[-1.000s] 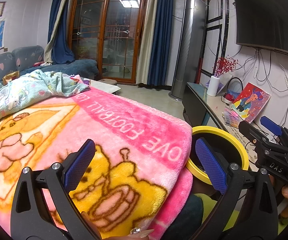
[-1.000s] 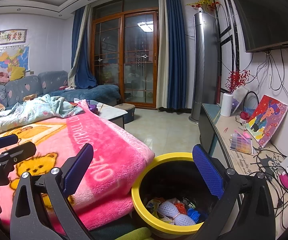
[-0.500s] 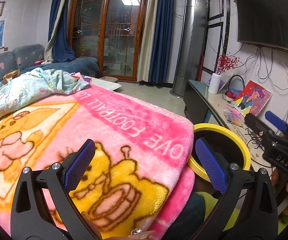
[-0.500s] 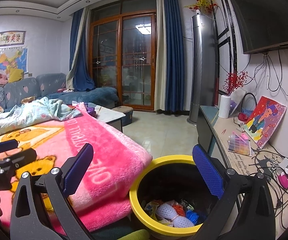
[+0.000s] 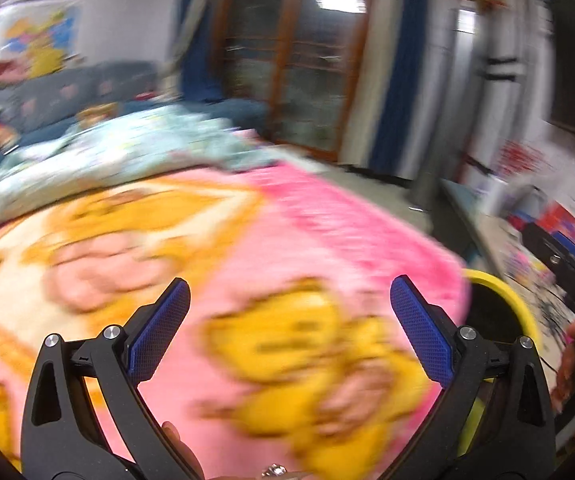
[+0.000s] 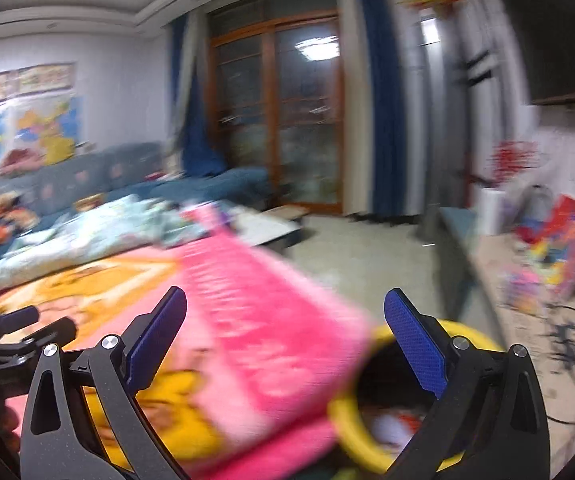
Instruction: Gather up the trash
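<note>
A yellow-rimmed trash bin (image 6: 371, 440) stands at the lower right beside the pink blanket (image 6: 255, 344), with blurred trash inside. Its rim also shows in the left wrist view (image 5: 515, 304). My left gripper (image 5: 289, 328) is open and empty over the pink cartoon blanket (image 5: 247, 280). My right gripper (image 6: 285, 336) is open and empty, above the blanket's edge and the bin. The right gripper also shows at the right edge of the left wrist view (image 5: 567, 268), and the left gripper at the left edge of the right wrist view (image 6: 15, 336). Both views are motion-blurred.
A light floral quilt (image 5: 119, 156) lies at the far end of the blanket. A blue sofa (image 6: 87, 176) runs along the left wall. A cluttered counter (image 6: 527, 292) with a colourful painting (image 6: 571, 240) lines the right wall. Tiled floor (image 6: 367, 252) leads to the glass doors.
Both grippers have swung to the left; the bin has slid toward the right and lower edge of both views, and the frames are now blurred. Both stay open.
</note>
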`<state>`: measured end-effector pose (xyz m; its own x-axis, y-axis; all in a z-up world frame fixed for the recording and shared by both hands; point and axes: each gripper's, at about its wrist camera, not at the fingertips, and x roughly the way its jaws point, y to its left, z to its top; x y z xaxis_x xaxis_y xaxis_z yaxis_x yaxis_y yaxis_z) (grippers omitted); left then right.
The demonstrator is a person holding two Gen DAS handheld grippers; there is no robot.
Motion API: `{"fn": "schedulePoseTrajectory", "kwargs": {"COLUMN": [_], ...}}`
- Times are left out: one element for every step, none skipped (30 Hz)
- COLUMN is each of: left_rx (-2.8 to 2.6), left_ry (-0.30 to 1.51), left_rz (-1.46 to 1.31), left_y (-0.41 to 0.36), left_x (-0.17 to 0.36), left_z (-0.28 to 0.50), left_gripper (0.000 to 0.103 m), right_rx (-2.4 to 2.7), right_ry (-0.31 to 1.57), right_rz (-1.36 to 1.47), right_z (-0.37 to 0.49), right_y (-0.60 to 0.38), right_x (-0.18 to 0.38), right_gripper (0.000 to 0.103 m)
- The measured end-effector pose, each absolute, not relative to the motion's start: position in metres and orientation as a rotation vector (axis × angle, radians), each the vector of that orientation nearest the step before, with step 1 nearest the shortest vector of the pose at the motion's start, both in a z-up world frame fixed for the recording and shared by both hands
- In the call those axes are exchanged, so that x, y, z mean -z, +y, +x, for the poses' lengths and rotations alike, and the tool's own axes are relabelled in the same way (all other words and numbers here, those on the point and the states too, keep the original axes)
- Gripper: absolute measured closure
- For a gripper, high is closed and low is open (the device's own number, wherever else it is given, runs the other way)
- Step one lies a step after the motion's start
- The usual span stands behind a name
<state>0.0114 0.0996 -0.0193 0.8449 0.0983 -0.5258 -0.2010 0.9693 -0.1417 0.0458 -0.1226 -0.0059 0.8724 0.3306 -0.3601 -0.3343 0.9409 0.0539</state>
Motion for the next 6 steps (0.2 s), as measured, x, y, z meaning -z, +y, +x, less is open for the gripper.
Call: {"fn": "schedulePoseTrajectory", "kwargs": {"left_rx": [-0.223, -0.292, -0.386, -0.471, -0.552, -0.649], "left_ry": [0.558, 0.572, 0.596, 0.629, 0.656, 0.692], "left_rz": [-0.210, -0.225, -0.242, -0.254, -0.260, -0.250], "left_y": [0.126, 0.152, 0.186, 0.215, 0.243, 0.273], "left_x": [0.022, 0.026, 0.031, 0.036, 0.042, 0.050], "left_z": [0.006, -0.001, -0.009, -0.016, -0.022, -0.029], "left_gripper": [0.011, 0.011, 0.011, 0.011, 0.011, 0.011], "right_rx": [-0.420, -0.494, -0.563, -0.625, -0.662, -0.734], "right_ry": [0.416, 0.468, 0.520, 0.568, 0.595, 0.659], "right_rz": [-0.027, -0.050, -0.062, -0.070, -0.083, -0.135], "right_z": [0.051, 0.056, 0.060, 0.061, 0.061, 0.060], "right_y": [-0.091, -0.056, -0.023, 0.009, 0.031, 0.078], "right_x": [0.007, 0.010, 0.015, 0.022, 0.027, 0.039], "right_gripper": [0.007, 0.007, 0.007, 0.007, 0.007, 0.007]}}
